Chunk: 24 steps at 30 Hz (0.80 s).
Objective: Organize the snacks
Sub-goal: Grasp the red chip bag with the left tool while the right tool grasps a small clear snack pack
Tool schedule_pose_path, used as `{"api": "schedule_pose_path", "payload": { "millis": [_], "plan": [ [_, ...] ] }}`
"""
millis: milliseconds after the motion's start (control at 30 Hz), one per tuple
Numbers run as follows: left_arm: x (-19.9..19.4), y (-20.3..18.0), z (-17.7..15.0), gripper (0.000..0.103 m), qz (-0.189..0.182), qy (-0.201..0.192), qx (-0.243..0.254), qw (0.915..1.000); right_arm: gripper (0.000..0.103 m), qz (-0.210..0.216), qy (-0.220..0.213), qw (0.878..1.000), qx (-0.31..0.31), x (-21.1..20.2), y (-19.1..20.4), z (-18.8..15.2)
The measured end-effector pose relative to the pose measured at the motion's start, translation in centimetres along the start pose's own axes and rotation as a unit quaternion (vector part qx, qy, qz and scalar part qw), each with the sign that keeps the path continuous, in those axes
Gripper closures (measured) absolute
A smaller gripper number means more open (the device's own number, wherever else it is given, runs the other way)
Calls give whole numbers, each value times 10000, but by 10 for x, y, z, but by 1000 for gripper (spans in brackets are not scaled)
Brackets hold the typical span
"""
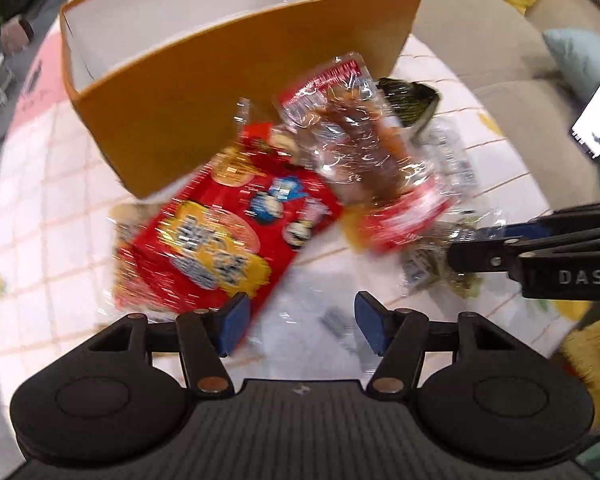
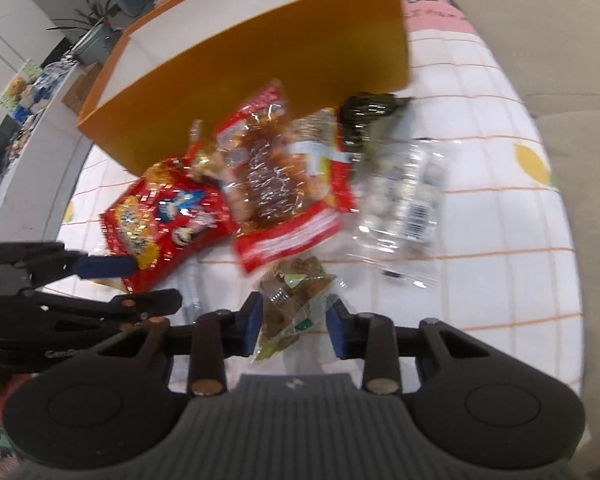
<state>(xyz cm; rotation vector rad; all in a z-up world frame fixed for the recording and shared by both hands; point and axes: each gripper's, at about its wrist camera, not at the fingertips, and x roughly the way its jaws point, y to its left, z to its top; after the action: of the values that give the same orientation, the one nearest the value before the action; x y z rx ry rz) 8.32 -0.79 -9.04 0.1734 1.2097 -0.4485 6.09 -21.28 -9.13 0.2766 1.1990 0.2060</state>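
An orange box [image 1: 204, 92] with a white inside stands on the table; it also shows in the right wrist view [image 2: 284, 60]. In front of it lies a pile of snacks: a red bag [image 1: 220, 236] [image 2: 164, 216], a clear red-edged pack of brown pieces [image 1: 360, 148] [image 2: 276, 184], a dark green packet [image 1: 408, 100] [image 2: 364, 116] and a clear pack of white balls [image 2: 404, 196]. My left gripper [image 1: 298, 326] is open and empty, just before the red bag. My right gripper [image 2: 294, 326] is open around a small clear packet of brown snacks [image 2: 292, 304]; its pads do not clearly press it.
The table has a white cloth with orange grid lines [image 2: 500, 240]. A beige sofa [image 1: 480, 40] with yellow and blue cushions lies behind it. A phone [image 1: 596, 116] is at the right edge. A white counter [image 2: 36, 152] and a plant are on the left.
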Motion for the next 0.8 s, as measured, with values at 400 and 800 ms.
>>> {"api": "schedule_pose_path", "payload": {
  "millis": [400, 800],
  "plan": [
    [-5, -16, -8, 31, 198, -160, 9, 9997, 62, -144, -96, 9997, 195, -10, -20, 1],
    [-25, 1, -15, 25, 851, -410, -78, 9955, 69, -79, 44, 9999, -119, 12, -4, 2]
  ]
}}
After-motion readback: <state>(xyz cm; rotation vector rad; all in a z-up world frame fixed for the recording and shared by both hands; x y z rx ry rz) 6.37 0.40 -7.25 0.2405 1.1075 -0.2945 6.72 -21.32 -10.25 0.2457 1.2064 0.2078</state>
